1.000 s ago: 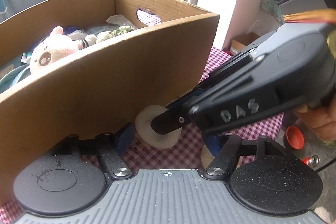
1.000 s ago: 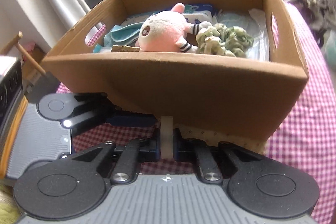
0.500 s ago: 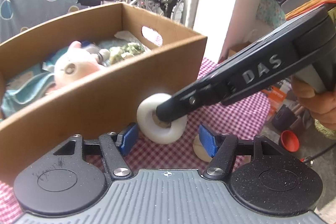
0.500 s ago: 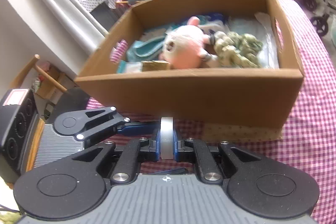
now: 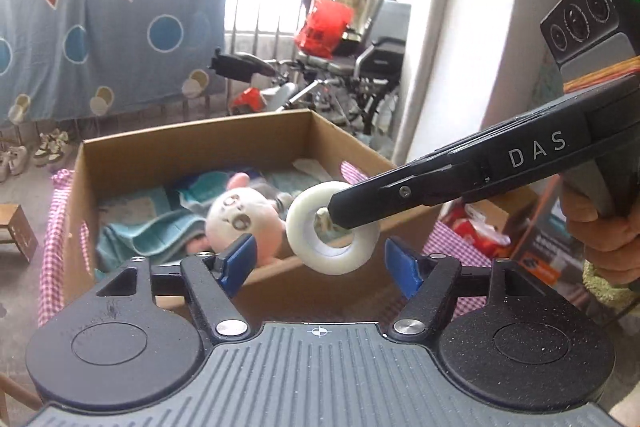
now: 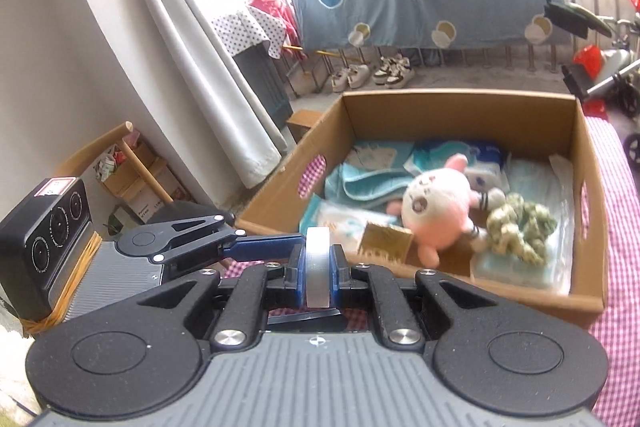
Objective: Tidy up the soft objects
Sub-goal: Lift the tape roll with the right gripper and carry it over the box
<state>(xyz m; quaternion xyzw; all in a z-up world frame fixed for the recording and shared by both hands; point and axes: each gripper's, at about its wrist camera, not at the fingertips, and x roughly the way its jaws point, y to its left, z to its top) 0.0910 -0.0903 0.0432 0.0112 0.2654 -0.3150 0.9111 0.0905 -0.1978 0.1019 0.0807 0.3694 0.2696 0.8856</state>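
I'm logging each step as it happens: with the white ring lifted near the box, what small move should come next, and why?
Probably carry the white ring a little forward over the cardboard box, then open. The right hand-held gripper is shut on the ring, which sits at the near wall, not yet inside. The pink plush and other soft things already lie in the box. The left hand-held gripper is open.

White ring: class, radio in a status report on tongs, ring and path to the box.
Right tongs shut on white ring, held above the box's near edge. Left tongs open, empty. Cardboard box ahead, pink plush inside; path clear.
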